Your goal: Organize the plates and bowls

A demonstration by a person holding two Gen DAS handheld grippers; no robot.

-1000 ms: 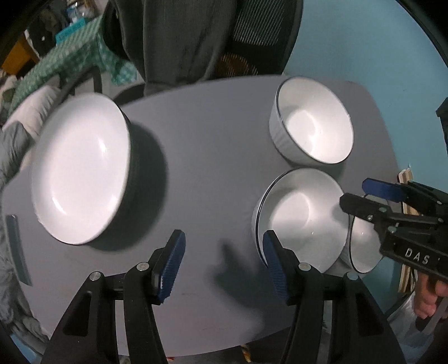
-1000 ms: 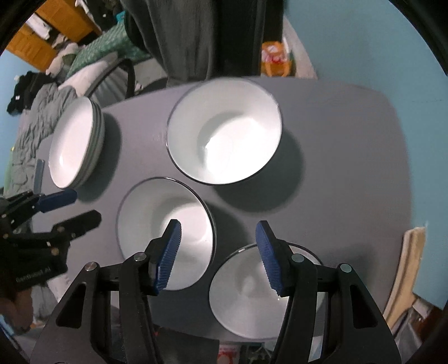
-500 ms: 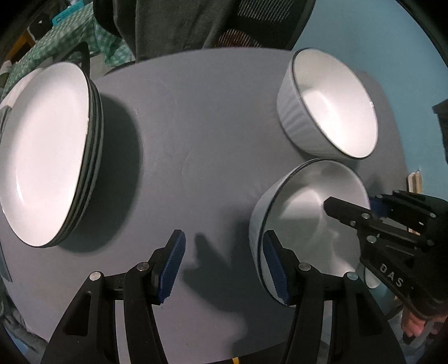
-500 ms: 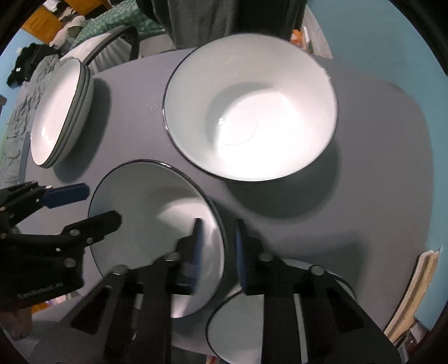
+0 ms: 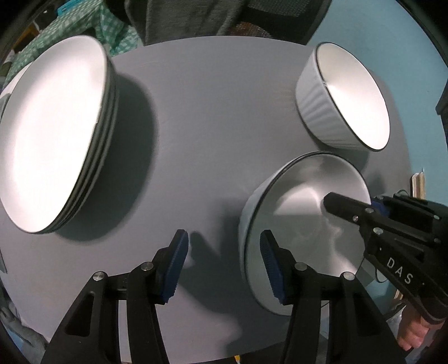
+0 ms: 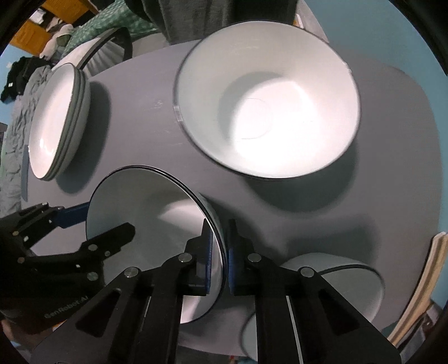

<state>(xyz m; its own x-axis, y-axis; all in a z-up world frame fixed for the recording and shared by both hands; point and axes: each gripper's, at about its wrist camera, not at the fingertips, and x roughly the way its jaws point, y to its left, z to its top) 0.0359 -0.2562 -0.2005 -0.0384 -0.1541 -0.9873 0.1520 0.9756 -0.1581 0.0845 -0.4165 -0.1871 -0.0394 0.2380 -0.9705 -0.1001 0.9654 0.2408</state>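
On the grey round table [image 5: 201,117] stand a stack of white plates [image 5: 53,134] at the left, a large white bowl [image 6: 268,103] at the far right, and a nearer white bowl [image 6: 156,224]. My right gripper [image 6: 217,253] is shut on the nearer bowl's right rim and holds it tilted. That bowl shows in the left wrist view [image 5: 302,212] with the right gripper [image 5: 372,210] on its far rim. My left gripper [image 5: 224,264] is open, its right finger close by the bowl's near wall. A further white bowl [image 6: 330,274] sits at the table's near right edge.
A dark office chair [image 5: 280,19] with a grey garment stands behind the table. A bed with green checked cloth [image 5: 64,30] is at the far left. A light wooden object [image 6: 422,282] leans by the table's right edge. The floor is teal.
My right gripper has closed on the nearer bowl's rim and tipped it up. Both grippers have moved in lower and closer to the table. The left gripper stays open.
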